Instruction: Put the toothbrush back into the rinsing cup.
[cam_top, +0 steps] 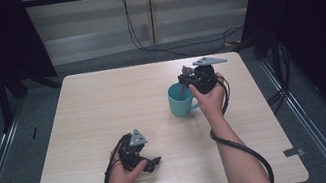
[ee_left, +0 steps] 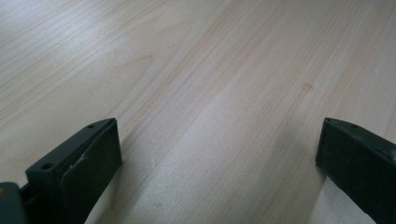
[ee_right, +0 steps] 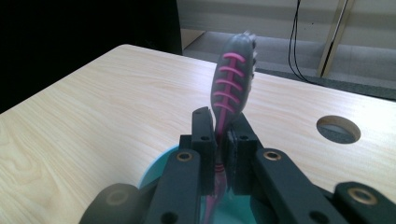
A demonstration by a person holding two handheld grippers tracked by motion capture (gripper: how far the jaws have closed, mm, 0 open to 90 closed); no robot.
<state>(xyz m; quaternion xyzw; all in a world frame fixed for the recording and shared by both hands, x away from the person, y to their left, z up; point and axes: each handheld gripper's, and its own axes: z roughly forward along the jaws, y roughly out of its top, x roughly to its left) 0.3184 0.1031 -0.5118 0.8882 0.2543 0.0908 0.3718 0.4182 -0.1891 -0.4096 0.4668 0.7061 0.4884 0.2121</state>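
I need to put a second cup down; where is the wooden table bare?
The whole far-left stretch of the light wooden table is bare, from its far edge to the left gripper. The near-right corner is free too. It is crowded around the teal mug, where the right gripper holds a grey-and-pink toothbrush.

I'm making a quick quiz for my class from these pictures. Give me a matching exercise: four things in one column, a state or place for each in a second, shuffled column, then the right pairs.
Things:
1. toothbrush
2. cup
3. left tongs
4. right tongs

States or places:
A. open, with bare wooden table between the jaws
B. teal, standing on the table with its handle toward the person's hand
C. grey with pink ribs, head up, pinched between two jaws
D. shut on a handle, right over the cup

Pairs: 1-C, 2-B, 3-A, 4-D
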